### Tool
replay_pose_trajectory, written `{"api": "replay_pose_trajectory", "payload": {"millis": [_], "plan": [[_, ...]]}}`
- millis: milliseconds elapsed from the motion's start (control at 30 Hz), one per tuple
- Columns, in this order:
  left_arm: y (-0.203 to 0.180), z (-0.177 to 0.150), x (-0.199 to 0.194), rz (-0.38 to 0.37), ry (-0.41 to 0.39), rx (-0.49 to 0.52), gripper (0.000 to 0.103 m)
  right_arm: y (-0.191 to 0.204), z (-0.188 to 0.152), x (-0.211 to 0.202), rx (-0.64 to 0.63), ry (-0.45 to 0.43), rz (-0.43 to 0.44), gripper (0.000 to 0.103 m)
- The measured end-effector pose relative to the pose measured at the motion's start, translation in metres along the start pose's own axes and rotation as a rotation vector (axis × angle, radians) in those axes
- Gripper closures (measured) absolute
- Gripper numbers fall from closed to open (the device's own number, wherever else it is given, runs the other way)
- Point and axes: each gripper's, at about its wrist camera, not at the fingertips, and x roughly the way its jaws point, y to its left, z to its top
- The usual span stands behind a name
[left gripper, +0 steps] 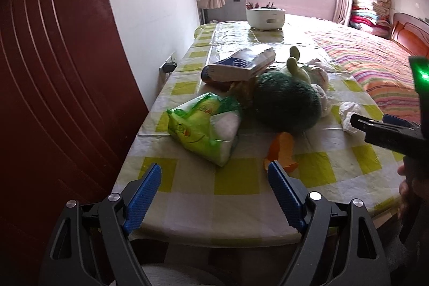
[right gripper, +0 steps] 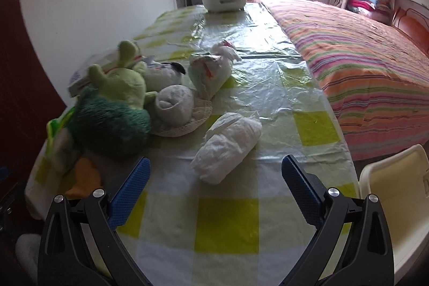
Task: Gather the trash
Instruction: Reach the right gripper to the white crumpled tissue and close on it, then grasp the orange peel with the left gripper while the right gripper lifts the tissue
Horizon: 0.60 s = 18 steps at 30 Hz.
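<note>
A crumpled white wad, like a rolled diaper or tissue (right gripper: 228, 148), lies on the checked tablecloth just ahead of my right gripper (right gripper: 215, 169), which is open and empty with the wad between and beyond its fingertips. The wad also shows in the left wrist view (left gripper: 351, 115), beside the right gripper's body (left gripper: 388, 132). A knotted white plastic bag (right gripper: 210, 71) lies farther back. My left gripper (left gripper: 214, 173) is open and empty above the table's near edge. A green tissue pack (left gripper: 206, 125) lies ahead of it.
A green plush toy (right gripper: 115, 109), a white rolled cloth on a straw hat (right gripper: 175, 102), an orange piece (left gripper: 281, 149) and a blue-white box (left gripper: 241, 63) crowd the table's left. A white pot (right gripper: 224, 0) stands at the far end. A striped bed (right gripper: 362, 66) lies right; a cream chair (right gripper: 391, 203) is near right.
</note>
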Motion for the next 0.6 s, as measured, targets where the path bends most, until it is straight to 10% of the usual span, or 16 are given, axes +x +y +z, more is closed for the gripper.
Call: {"api": "replay_pose_trajectory", "payload": {"millis": [233, 600], "plan": [[0.003, -0.001, 0.003, 0.014, 0.007, 0.005, 0.024, 0.002, 0.007, 0.029, -0.036, 0.071, -0.029, 0.01], [0.014, -0.002, 0.009, 0.022, 0.031, -0.038, 0.024, -0.012, 0.009, 0.048, -0.026, 0.089, 0.039, 0.078]]}}
